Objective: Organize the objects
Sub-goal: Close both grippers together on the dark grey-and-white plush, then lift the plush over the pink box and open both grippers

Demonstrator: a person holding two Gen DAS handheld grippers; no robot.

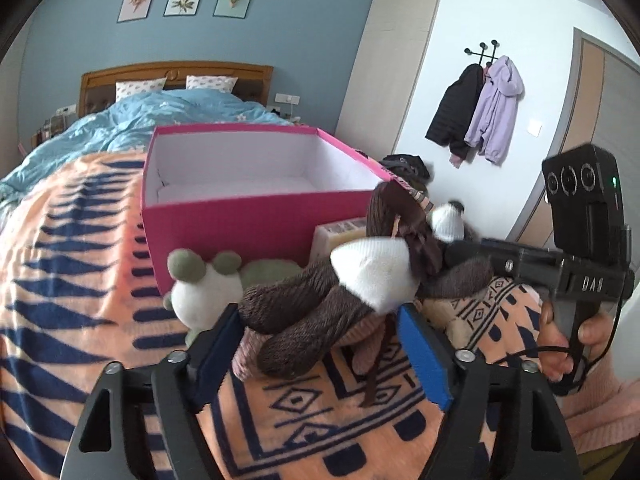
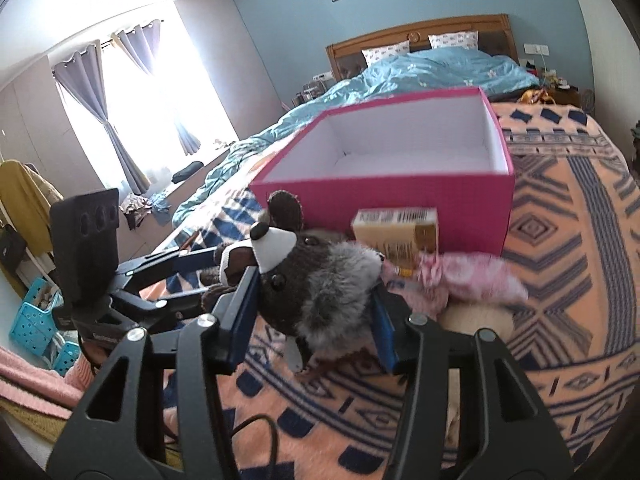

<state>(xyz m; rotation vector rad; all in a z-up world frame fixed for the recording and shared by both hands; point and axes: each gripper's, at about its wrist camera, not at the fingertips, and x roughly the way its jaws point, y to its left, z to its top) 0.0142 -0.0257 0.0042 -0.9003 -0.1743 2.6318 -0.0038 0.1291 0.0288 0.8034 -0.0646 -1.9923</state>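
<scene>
A brown knitted plush toy (image 1: 320, 300) with white feet hangs just above the orange patterned blanket (image 1: 80, 280), in front of an open pink box (image 1: 256, 224) with a white inside. My left gripper (image 1: 320, 346) is shut on the toy's legs, its blue pads pressing both sides. In the right wrist view my right gripper (image 2: 314, 326) is shut on the toy's (image 2: 316, 292) grey furry head and chest. The pink box (image 2: 400, 196) stands right behind it. The left gripper (image 2: 192, 276) reaches in from the left.
A green-and-white plush (image 1: 204, 288) and a small tan carton (image 2: 396, 232) lie against the box front. A pink cloth item (image 2: 472, 276) lies to the right. A blue duvet (image 1: 120, 120) covers the bed's far half. A hand (image 1: 560, 344) holds the right gripper.
</scene>
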